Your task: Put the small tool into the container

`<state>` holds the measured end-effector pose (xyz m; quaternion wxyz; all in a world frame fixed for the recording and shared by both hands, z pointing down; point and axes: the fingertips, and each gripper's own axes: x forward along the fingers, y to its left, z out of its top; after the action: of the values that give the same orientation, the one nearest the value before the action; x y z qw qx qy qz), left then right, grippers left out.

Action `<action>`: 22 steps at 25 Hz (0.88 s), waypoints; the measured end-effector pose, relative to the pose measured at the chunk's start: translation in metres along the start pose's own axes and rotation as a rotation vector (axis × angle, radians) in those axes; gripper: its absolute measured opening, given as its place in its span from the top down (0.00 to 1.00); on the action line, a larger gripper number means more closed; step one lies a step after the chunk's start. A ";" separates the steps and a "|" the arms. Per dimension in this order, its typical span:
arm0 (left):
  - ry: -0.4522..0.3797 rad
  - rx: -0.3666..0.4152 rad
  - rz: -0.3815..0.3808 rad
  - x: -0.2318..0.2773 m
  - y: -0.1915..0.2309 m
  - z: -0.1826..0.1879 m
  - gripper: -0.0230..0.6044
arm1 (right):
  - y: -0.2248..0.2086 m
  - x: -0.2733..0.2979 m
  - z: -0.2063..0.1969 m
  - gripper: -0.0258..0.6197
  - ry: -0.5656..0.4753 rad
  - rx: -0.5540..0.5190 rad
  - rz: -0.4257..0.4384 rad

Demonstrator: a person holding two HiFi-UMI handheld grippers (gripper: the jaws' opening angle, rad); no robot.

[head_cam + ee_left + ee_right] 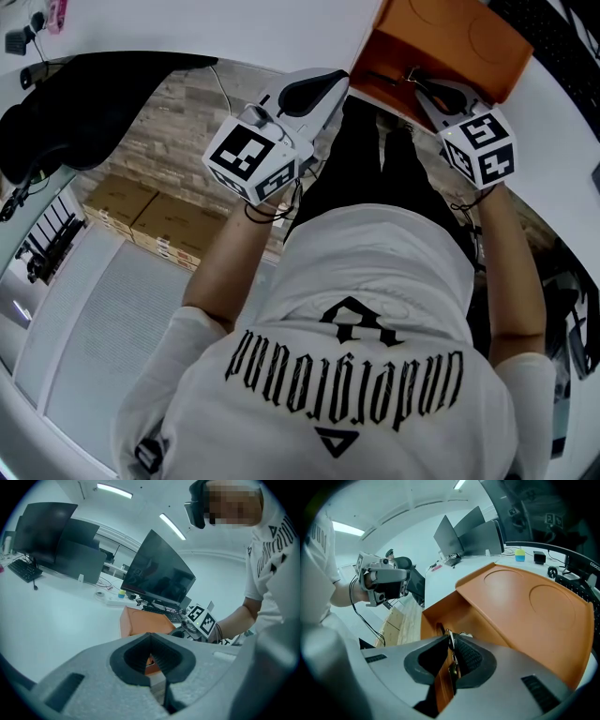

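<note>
Right gripper (451,639) jaws are closed almost fully on the small tool (451,654), a thin metal piece clamped edge-on between the ribbed pads. In the right gripper view the tool's long axis runs from 6 o'clock to 12 o'clock along the jaw line, and its upper end projects just past the tips. The orange container (520,606) is positioned directly ahead: its open side is seen at 12 o'clock from the tips, and its tilted lid extends away toward 2 o'clock. In the head view the right gripper (424,82) is located at the container's (450,37) near edge, with the tool (412,75) at the opening.

Left gripper (151,639) jaws are closed with nothing between them. It is held beside the container (140,623), at 9 o'clock from the right gripper, well clear of the opening (323,89).

The coming move is judged to be a short advance toward 12 o'clock by the right gripper, which is the nearer one, followed by release inside.
</note>
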<state>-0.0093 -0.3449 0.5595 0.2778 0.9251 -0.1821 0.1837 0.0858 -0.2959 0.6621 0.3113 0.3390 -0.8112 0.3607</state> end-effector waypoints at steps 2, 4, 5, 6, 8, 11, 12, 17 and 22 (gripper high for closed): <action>0.001 -0.003 0.003 0.000 0.002 -0.001 0.94 | -0.002 0.003 0.002 0.92 -0.001 0.016 -0.005; 0.001 -0.005 0.005 0.000 0.003 -0.002 0.94 | -0.003 0.005 0.002 0.92 0.000 0.020 -0.011; 0.001 -0.006 0.005 0.000 0.003 -0.002 0.94 | -0.003 0.006 0.003 0.92 -0.002 0.021 -0.014; 0.001 -0.007 0.005 0.000 0.003 -0.003 0.94 | -0.004 0.006 0.003 0.92 -0.004 0.023 -0.018; 0.001 -0.011 0.004 0.000 0.003 -0.005 0.94 | -0.003 0.007 0.003 0.92 -0.010 0.026 -0.027; 0.001 -0.014 0.003 -0.001 0.001 -0.006 0.94 | -0.002 0.008 0.004 0.86 -0.012 0.020 -0.045; 0.000 -0.014 0.002 -0.001 0.001 -0.007 0.94 | -0.001 0.008 0.004 0.81 -0.011 0.012 -0.055; -0.008 -0.009 0.000 -0.003 -0.005 -0.007 0.94 | -0.002 0.003 0.006 0.74 -0.021 -0.024 -0.100; -0.024 0.009 0.010 -0.007 -0.017 -0.006 0.94 | 0.001 -0.015 0.010 0.74 -0.062 -0.039 -0.111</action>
<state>-0.0089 -0.3261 0.5538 0.2706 0.9275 -0.1894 0.1748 0.0910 -0.2986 0.6456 0.3123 0.3885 -0.8071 0.3165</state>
